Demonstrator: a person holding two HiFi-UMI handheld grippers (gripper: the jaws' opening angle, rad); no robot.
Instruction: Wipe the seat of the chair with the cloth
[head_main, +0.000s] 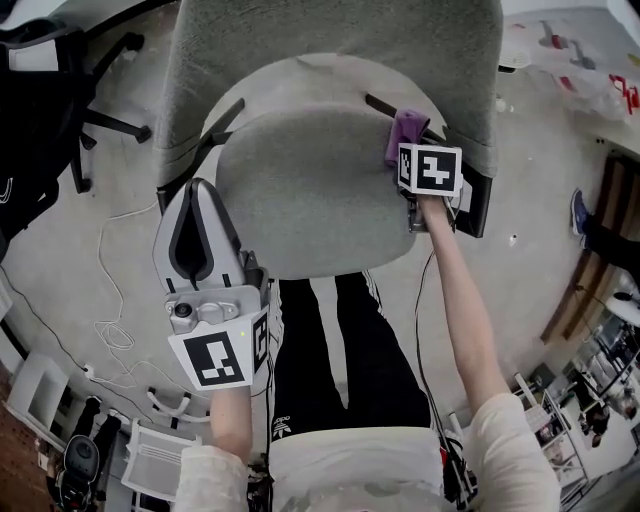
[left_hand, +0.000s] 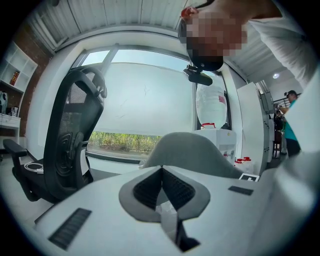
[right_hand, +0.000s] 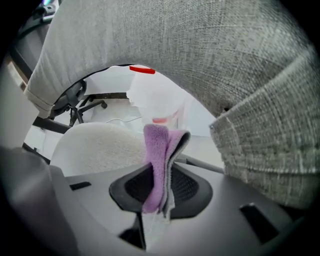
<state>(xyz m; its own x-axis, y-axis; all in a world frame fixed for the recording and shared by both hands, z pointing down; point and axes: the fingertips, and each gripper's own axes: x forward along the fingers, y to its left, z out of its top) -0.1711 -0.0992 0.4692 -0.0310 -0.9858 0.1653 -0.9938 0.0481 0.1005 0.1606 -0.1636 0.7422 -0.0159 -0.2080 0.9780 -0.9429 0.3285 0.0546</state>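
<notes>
At seat rear, right gripper pinches cloth; left gripper jaws pressed together.

Fluffy purple cloth pinched in the matt plastic right tongs; beside them, the chair seat is coarse grey weave.

Head view:
- The marker cube covers the jaws of the right gripper. Only a purple tuft of the cloth shows past it.
- Cloth-to-seat contact: cannot tell.
- The chair base is hidden under the seat.
- The backrest is cut by the far frame edge.
- The black office chair, far left, is cut by the left edge.

Right gripper view:
- The cloth's near end is lost between the jaws.
</notes>
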